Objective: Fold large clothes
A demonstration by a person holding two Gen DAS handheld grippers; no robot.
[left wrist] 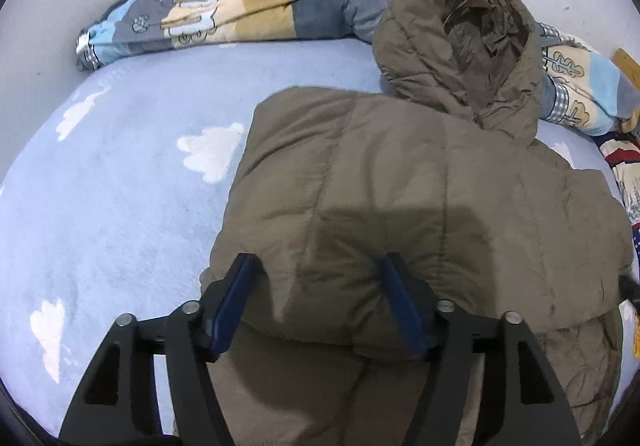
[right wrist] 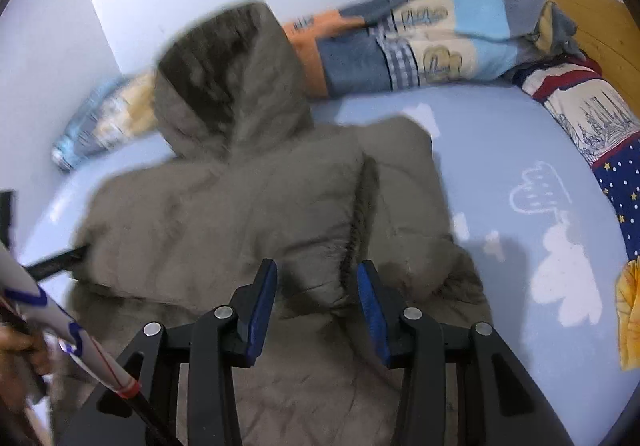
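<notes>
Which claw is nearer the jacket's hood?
Neither clearly. The left claw and right claw both sit open at the jacket's near folded edge, with the hood far beyond each.

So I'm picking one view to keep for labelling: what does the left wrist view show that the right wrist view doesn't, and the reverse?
Only the left wrist view: the left gripper, open, fingers straddling a puffy fold of the jacket, and a sharp look into the hood.

Only the right wrist view: the right gripper, open over the jacket's lower part, a seam between its fingers, a wooden headboard, a starry blue cloth, and the person's sleeve.

Both: jacket, cloud-print sheet, rolled patchwork blanket.
</notes>
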